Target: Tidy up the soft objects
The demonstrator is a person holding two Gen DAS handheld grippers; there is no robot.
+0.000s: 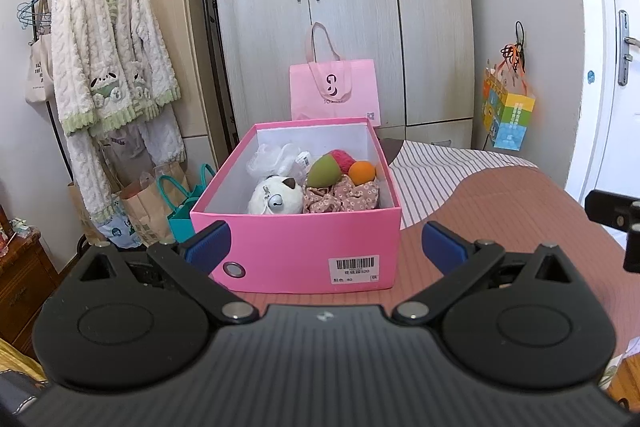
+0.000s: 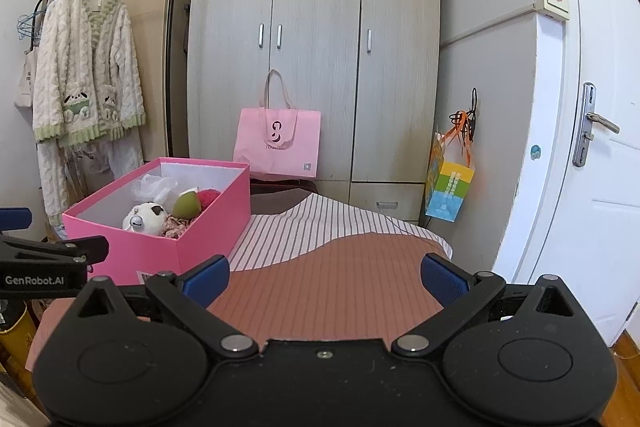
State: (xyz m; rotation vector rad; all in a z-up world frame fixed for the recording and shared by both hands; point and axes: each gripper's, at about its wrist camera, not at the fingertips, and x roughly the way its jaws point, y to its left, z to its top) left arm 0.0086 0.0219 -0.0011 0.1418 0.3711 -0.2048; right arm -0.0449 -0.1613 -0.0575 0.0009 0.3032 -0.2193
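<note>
Now my two grippers hang spread wide and empty over the bed.
Leftmost, fleece pajamas (image 1: 108,75); then pink shoebox (image 1: 298,239) of soft toys before left gripper (image 1: 326,245); wardrobe (image 2: 316,47); right gripper (image 2: 325,279) above pink sheet (image 2: 332,283); door (image 2: 600,147).

In your left wrist view, the pink box (image 1: 296,247) hides the lower half of the white plush toy (image 1: 276,197) and most of the floral fabric (image 1: 340,197) behind its near wall. The box label's (image 1: 354,269) small print is too fine to read. Your right gripper (image 1: 616,223) is cut off by the right edge. From your right wrist, the left gripper (image 2: 44,259) runs off the left edge, and the box's far corner hides the bottom of the pink tote bag (image 2: 278,143).
</note>
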